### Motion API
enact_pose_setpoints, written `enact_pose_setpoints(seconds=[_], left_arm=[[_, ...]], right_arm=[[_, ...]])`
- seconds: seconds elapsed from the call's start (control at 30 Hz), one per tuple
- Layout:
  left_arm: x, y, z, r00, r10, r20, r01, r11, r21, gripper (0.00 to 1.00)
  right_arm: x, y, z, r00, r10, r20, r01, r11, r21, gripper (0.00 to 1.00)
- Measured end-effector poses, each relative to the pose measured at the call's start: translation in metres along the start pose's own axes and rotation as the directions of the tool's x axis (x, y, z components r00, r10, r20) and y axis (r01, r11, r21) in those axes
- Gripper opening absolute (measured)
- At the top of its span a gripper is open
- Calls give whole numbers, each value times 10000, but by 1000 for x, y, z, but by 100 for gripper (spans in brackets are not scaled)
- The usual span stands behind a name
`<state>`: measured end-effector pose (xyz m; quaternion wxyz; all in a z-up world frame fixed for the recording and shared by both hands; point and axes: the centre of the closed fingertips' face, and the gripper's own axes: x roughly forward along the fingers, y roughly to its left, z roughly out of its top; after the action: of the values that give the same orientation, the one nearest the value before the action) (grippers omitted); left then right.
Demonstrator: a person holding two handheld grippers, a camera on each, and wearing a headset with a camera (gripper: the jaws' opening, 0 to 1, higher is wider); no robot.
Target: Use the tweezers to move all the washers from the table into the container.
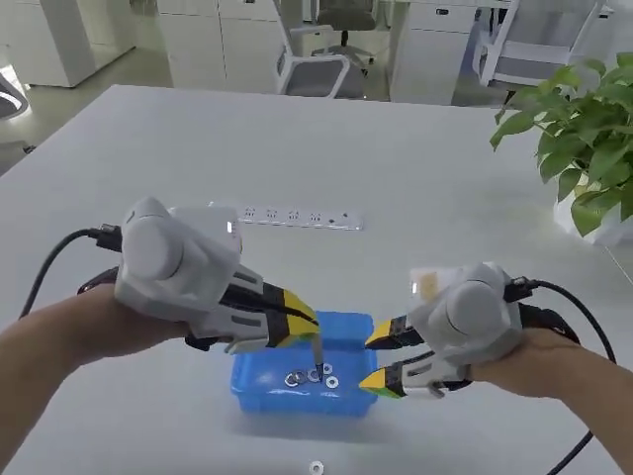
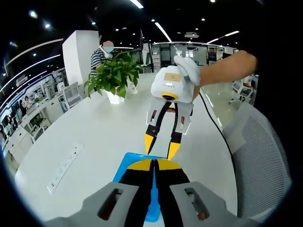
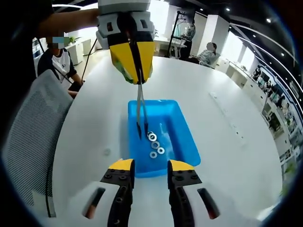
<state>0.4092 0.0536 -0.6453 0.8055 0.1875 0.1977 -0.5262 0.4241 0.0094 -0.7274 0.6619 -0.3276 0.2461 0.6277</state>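
Several washers (image 3: 155, 144) lie inside the blue container (image 1: 259, 392), which sits at the near middle of the counter (image 1: 396, 158). One loose washer (image 1: 316, 467) rests on the counter on the near side of the container, apart from it. Left tool (image 1: 309, 323) clenched on tweezers (image 3: 140, 111), which hang tips-down inside the container, beside the washers. Cannot tell whether the tips pinch anything. Right tool (image 1: 369, 361) released, jaws apart, just right of the container. Power strip (image 1: 297, 216) farther back; plant (image 1: 584, 129) far right.
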Motion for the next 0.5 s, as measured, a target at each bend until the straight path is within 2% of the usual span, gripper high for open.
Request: enact_pose_setpoints(seconds=[0.33, 0.5], left_arm=[[-3, -9, 6, 10000, -92, -27, 92, 10000, -18, 5], [-6, -15, 14, 9998, -183, 6, 183, 9998, 67, 5]], right_arm=[[-13, 10, -3, 9980, -451, 448, 409, 9949, 919, 36], [-16, 16, -4, 9957, -659, 647, 572, 9901, 1285, 41]])
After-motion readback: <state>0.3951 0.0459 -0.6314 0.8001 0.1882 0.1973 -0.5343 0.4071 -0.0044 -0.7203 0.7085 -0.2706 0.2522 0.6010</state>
